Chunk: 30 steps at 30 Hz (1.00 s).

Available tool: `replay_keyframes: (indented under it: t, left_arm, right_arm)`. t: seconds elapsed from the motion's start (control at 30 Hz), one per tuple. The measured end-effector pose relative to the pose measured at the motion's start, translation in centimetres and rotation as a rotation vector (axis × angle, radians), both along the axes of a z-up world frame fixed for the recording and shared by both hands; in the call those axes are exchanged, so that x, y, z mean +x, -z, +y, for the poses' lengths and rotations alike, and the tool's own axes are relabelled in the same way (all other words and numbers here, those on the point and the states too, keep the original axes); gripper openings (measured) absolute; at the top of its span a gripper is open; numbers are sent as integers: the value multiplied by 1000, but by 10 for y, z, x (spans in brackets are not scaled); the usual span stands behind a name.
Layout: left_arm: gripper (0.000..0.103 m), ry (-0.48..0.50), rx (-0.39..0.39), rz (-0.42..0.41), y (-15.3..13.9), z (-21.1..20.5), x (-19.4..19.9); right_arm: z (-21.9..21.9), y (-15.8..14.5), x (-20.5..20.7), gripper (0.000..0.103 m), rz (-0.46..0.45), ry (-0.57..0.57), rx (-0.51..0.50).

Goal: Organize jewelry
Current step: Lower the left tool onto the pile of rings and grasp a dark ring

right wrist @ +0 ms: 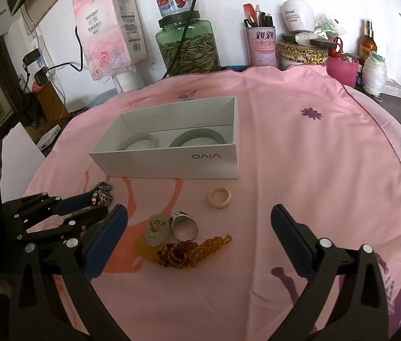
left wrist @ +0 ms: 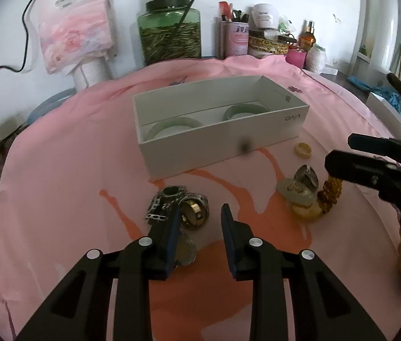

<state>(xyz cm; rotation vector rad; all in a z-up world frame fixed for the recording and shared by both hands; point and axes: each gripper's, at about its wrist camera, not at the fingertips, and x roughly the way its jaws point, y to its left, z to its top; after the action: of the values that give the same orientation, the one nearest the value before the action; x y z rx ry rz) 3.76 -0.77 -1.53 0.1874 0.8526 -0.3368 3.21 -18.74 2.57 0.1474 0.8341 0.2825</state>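
Observation:
A white open box (left wrist: 223,139) (right wrist: 172,159) sits on the pink cloth with two pale green jade bangles (right wrist: 197,142) inside. My left gripper (left wrist: 200,213) is open, its left finger touching a pile of silver filigree and gold rings (left wrist: 177,204), also in the right wrist view (right wrist: 102,194). My right gripper (right wrist: 199,218) is open wide above a jade pendant (right wrist: 158,230), a silver ring (right wrist: 185,226) and an amber bead bracelet (right wrist: 192,248). A cream ring (right wrist: 219,197) (left wrist: 303,150) lies near the box.
Along the back wall stand a green glass jar (right wrist: 187,45), a tissue pack (right wrist: 109,25), a pink can with combs and pens (right wrist: 261,45), tins, bottles and a pink cup (right wrist: 342,69). Cables hang at left. The round table drops off on all sides.

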Motion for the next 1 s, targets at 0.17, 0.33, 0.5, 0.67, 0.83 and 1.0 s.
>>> replay_keyframes:
  t: [0.17, 0.33, 0.5, 0.67, 0.83, 1.0]
  left_arm:
    - [28, 11, -12, 25, 3, 0, 5]
    - [28, 53, -17, 28, 1, 2, -6]
    - [27, 96, -23, 28, 0, -3, -13]
    - [24, 105, -116, 52, -5, 5, -11]
    - [24, 177, -97, 33, -7, -8, -23]
    - [24, 39, -67, -51, -17, 9, -17]
  right_arm:
    - [0, 0, 1, 96, -3, 0, -7]
    - [0, 0, 1, 96, 1, -2, -7]
    - [-1, 0, 1, 96, 4, -7, -2]
    - [-1, 0, 1, 96, 4, -7, -2]
    - [-1, 0, 1, 96, -3, -3, -7]
    - [-1, 0, 1, 96, -1, -3, 1]
